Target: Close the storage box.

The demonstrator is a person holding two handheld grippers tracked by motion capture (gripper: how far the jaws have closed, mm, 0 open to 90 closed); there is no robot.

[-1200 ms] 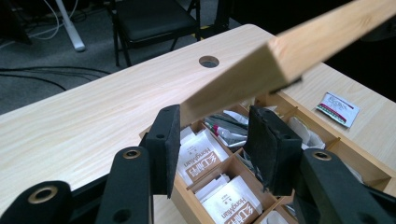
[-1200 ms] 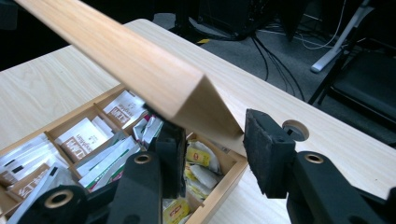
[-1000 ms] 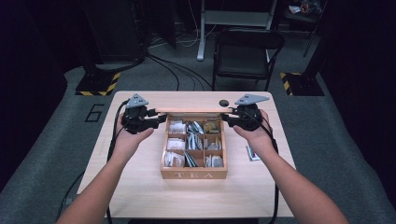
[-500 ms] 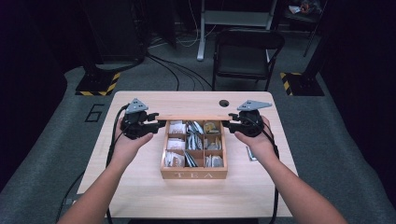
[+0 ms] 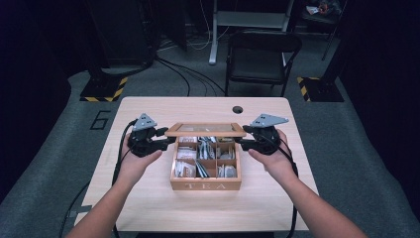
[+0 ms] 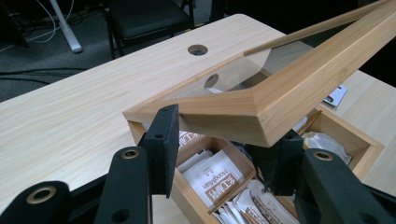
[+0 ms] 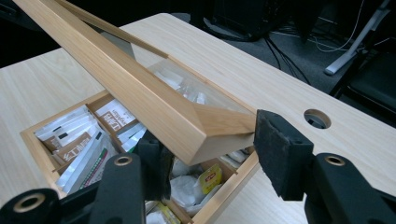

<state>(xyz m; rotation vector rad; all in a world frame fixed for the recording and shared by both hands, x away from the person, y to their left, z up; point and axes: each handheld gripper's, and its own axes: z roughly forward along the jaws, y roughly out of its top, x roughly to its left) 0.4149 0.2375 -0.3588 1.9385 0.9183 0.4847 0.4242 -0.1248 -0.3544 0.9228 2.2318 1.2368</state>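
Above the tea box (image 5: pixel 205 186) on the counter (image 5: pixel 148 106), my left tongs (image 6: pixel 219 140) and right tongs (image 7: pixel 210 149) each pinch a lid (image 5: pixel 205 130) corner; close views show its glass pane, tilted.

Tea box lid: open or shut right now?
Partly open. The lid is raised at an angle above the tea box, with tea bags showing underneath; the left gripper and right gripper straddle its corners.

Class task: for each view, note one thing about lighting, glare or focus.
High view: table brightly lit, room dark. Left gripper view: lid pane reflects the table hole; left tongs slightly soft. Right gripper view: tea box sharp, right tongs blurred.
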